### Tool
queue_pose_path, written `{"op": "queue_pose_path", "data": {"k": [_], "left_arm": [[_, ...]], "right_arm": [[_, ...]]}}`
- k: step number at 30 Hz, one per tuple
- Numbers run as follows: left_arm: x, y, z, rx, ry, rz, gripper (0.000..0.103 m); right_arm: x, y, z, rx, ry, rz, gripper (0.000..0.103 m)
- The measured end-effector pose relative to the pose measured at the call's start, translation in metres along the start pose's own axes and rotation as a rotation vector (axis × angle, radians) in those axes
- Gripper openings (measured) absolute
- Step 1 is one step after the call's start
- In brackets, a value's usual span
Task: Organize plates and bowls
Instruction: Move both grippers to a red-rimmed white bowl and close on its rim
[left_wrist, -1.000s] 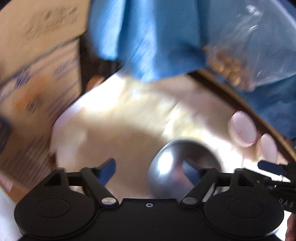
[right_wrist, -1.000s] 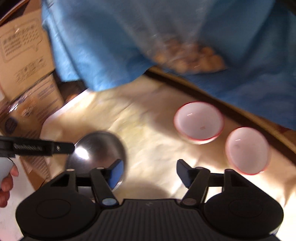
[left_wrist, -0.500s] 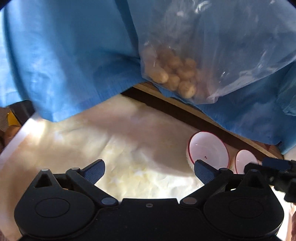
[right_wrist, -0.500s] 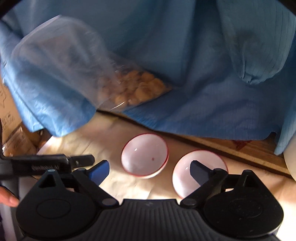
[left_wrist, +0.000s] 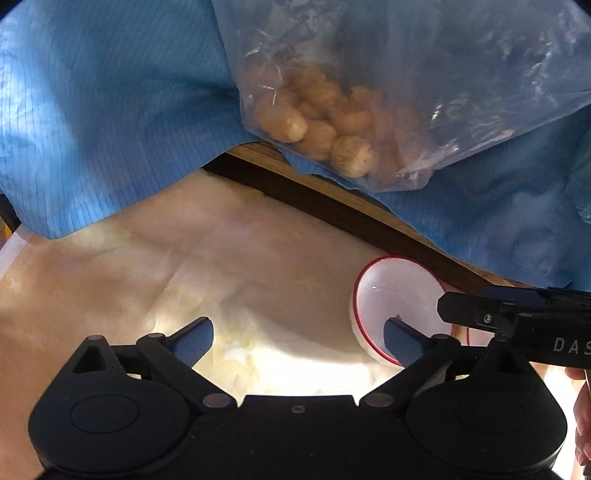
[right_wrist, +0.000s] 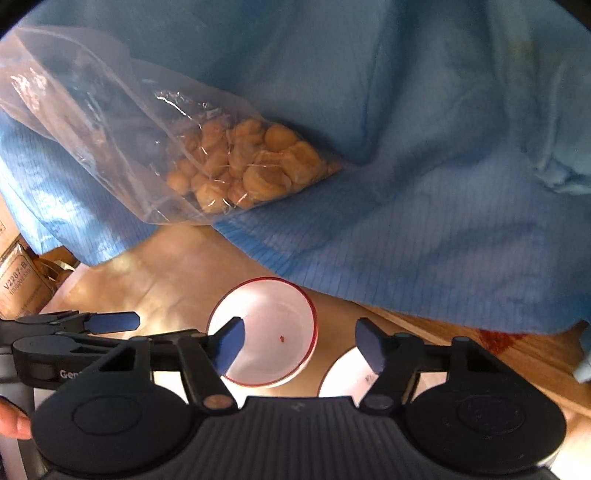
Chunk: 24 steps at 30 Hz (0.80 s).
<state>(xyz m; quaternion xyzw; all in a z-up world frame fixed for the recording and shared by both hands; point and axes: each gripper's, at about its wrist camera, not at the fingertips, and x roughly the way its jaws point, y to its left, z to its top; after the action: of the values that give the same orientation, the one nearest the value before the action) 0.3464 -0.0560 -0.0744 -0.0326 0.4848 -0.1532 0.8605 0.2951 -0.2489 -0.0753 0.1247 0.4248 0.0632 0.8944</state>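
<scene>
Two white bowls with red rims stand on the cream-covered table. In the right wrist view my right gripper (right_wrist: 301, 345) hovers over the nearer bowl (right_wrist: 273, 325), jaws closing. Its left finger is above the bowl's inside and its right finger is outside the rim, neither pad pressing. The second bowl (right_wrist: 347, 376) peeks out under the right finger. In the left wrist view my left gripper (left_wrist: 297, 341) stands wide, jaws closing a little, with only table cover between them. Its right fingertip overlaps the edge of the red-rimmed bowl (left_wrist: 397, 299). The right gripper (left_wrist: 517, 317) reaches in from the right.
A clear bag of round nuts (right_wrist: 236, 166) lies on blue cloth (right_wrist: 424, 166) draped behind the bowls. A wooden edge (left_wrist: 332, 199) runs along the back. A cardboard box (right_wrist: 18, 291) stands far left. A person's fingers (right_wrist: 11, 417) show at the left edge.
Both views swung right, away from a steel bowl and the boxes, onto the red-rimmed bowls. The right gripper came down over the nearer bowl and its jaws narrowed.
</scene>
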Motion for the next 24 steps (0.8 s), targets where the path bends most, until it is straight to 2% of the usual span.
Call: {"op": "queue_pose_path", "data": {"k": [7, 12, 16, 19, 22, 24], "left_arm": [[0.004, -0.004, -0.003, 0.012, 0.006, -0.018, 0.093], [0.009, -0.009, -0.004, 0.013, 0.014, -0.028, 0.085], [0.012, -0.015, -0.002, 0.006, 0.025, -0.034, 0.079], [0.014, -0.016, 0.0, -0.004, 0.036, -0.041, 0.071], [0.017, -0.014, 0.0, -0.019, 0.059, -0.056, 0.059], [0.017, -0.013, 0.0, -0.047, 0.066, -0.086, 0.044]], "right_arm": [[0.017, -0.003, 0.005, -0.02, 0.039, -0.004, 0.056], [0.023, -0.003, 0.005, -0.022, 0.058, -0.002, 0.037], [0.025, -0.004, 0.006, -0.019, 0.06, -0.005, 0.034], [0.028, -0.003, 0.008, -0.013, 0.063, -0.002, 0.033], [0.028, -0.004, 0.008, -0.011, 0.065, -0.007, 0.033], [0.03, -0.003, 0.007, -0.011, 0.069, -0.004, 0.031]]}}
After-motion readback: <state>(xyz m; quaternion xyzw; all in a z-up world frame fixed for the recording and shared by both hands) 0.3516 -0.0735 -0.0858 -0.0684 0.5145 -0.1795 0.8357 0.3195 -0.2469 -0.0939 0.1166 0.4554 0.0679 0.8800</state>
